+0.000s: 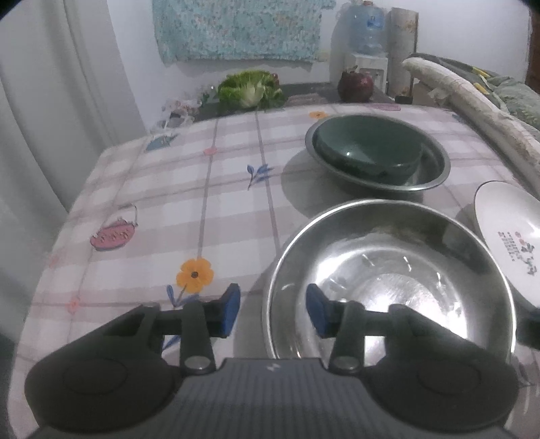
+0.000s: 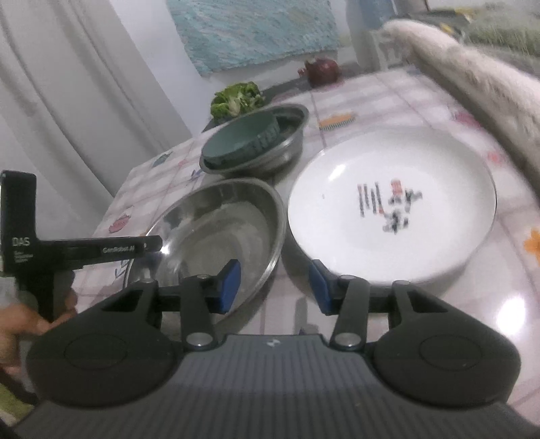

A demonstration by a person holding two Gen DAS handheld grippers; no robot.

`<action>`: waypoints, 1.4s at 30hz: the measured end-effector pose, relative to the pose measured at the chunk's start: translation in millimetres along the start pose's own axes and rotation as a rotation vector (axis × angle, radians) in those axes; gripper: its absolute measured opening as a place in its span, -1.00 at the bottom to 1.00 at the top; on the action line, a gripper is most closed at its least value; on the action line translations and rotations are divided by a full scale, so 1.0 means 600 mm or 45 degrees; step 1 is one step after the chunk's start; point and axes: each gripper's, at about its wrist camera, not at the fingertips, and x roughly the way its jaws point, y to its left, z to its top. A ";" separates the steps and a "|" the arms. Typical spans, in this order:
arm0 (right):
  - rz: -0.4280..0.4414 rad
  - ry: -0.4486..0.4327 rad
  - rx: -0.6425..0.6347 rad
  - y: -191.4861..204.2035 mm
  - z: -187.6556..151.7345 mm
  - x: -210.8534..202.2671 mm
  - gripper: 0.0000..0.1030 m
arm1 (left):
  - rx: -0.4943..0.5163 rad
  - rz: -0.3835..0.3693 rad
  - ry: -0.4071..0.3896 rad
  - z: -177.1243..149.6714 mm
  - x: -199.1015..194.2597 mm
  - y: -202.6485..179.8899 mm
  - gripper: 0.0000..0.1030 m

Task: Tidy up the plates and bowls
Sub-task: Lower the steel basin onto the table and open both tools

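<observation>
The right tongs [image 2: 275,287] stand apart over the desk [image 2: 422,101], straddling the near steel bowl's [image 2: 219,223] right rim. A white plate [image 2: 391,206] lies just right; farther off, a green bowl [image 2: 241,140] sits tilted in another steel bowl [image 2: 290,135].

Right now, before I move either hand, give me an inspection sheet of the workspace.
Surface: table under a checked cloth with flower prints.
Job's things: empty steel bowl nearest; green bowl sitting inside a second steel bowl behind it; white plate with printed marks to the right.
Clutter: leafy greens and a dark red round item at the far edge.
Tongs: left tongs open, straddling the near bowl's rim, not pressing it; right tongs open between the bowl and the plate, holding nothing.
Cables: nothing seen.
Surroundings: curtain, patterned wall cloth, water bottle, bedding.
</observation>
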 end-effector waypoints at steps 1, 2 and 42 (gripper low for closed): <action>0.012 0.011 0.031 -0.005 -0.003 0.004 -0.20 | -0.008 -0.008 0.012 -0.001 0.004 0.001 -0.27; 0.025 0.017 0.056 -0.008 -0.005 0.009 -0.22 | -0.018 -0.019 0.023 -0.003 0.007 0.002 -0.38; 0.125 0.139 -0.103 0.066 -0.039 0.034 -0.55 | -0.125 -0.009 0.050 -0.082 -0.081 0.059 -0.27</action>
